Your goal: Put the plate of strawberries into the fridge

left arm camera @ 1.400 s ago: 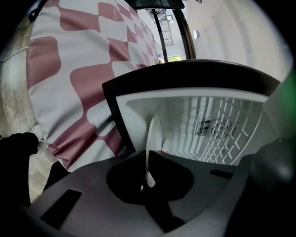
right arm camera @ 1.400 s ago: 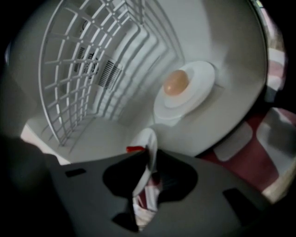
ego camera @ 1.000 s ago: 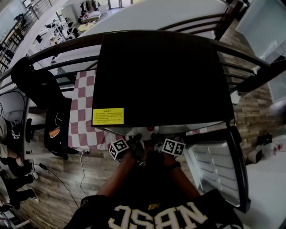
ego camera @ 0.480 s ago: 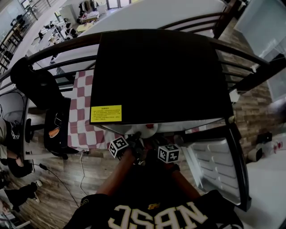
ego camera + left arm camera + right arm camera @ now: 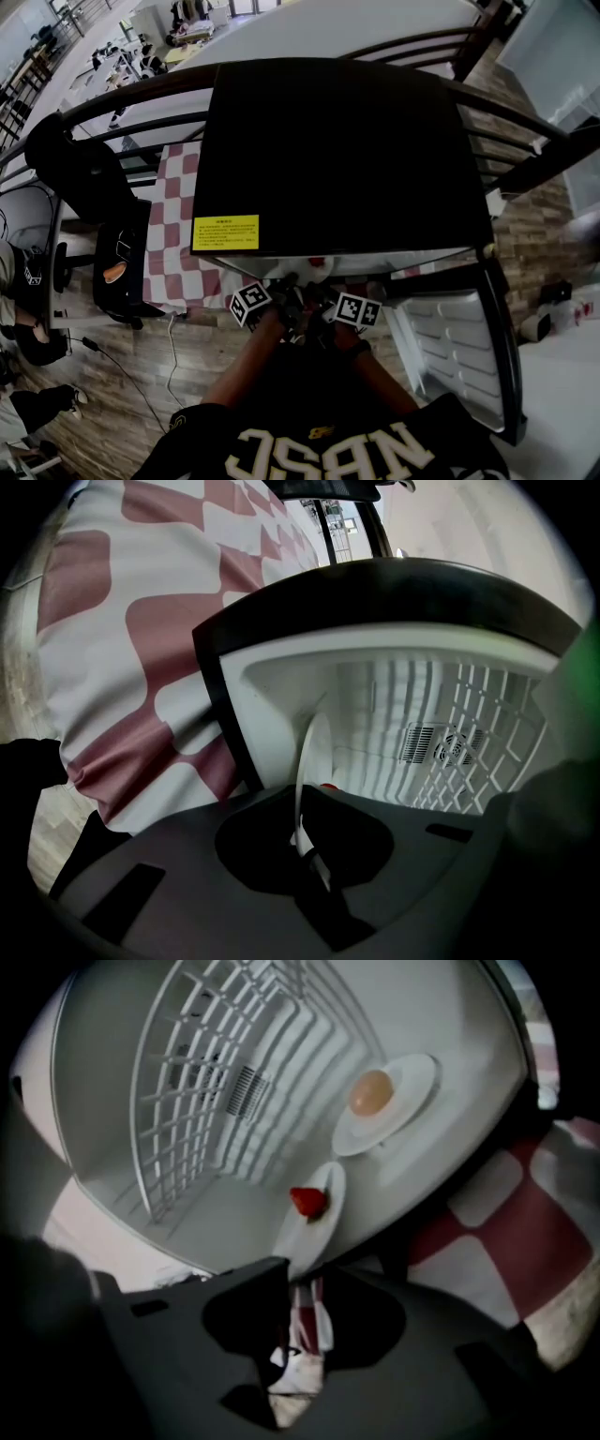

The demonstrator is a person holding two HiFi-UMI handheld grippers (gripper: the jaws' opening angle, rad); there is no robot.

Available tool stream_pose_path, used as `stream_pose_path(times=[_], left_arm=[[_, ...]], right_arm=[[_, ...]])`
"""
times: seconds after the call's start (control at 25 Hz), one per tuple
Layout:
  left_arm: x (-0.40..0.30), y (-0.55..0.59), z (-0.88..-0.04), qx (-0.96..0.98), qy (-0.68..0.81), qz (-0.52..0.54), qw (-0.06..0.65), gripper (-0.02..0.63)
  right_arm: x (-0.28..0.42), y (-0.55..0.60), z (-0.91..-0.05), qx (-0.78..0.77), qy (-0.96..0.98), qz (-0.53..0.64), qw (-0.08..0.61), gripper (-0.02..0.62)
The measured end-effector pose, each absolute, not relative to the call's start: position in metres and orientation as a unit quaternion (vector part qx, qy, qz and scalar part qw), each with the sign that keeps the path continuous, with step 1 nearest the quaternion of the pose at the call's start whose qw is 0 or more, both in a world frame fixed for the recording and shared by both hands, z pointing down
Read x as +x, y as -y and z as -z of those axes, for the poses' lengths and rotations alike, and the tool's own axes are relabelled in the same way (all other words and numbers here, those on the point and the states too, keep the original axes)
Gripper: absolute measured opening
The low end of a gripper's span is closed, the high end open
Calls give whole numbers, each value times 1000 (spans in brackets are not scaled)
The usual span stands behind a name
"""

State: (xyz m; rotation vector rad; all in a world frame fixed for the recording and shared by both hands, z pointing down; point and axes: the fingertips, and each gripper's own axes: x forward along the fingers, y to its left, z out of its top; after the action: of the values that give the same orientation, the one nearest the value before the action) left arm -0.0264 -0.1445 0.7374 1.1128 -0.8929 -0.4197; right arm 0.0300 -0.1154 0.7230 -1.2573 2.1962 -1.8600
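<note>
Left gripper had its jaws pinched on the near rim of the white plate, which showed edge-on in the left gripper view and reached into the open mouth of the fridge. A sliver of red strawberry showed just past the plate's edge. Behind it ran the white wire shelf and a small vent in the back wall. A red-and-white checked cloth hung beside the fridge.

Right gripper had its jaws a narrow gap apart, with only the checked cloth showing through; the plate's near rim lay right at their tips. In the right gripper view the plate carried one strawberry and sat at the front edge of the fridge interior. A second plate with a round tan item lay close beside it inside.

From the head view both grippers met under the fridge's black top, near a yellow label, with the door swung open.
</note>
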Motion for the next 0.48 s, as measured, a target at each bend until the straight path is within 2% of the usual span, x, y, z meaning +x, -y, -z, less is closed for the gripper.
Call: stream_pose_path(times=[0.12, 0.48], left_arm=[[-26, 145, -739, 504, 409, 191, 736, 29], [-27, 148, -739, 502, 408, 186, 739, 31]], right_arm=[[27, 117, -723, -394, -681, 616, 26, 87], [24, 121, -723, -390, -640, 656, 88, 58]])
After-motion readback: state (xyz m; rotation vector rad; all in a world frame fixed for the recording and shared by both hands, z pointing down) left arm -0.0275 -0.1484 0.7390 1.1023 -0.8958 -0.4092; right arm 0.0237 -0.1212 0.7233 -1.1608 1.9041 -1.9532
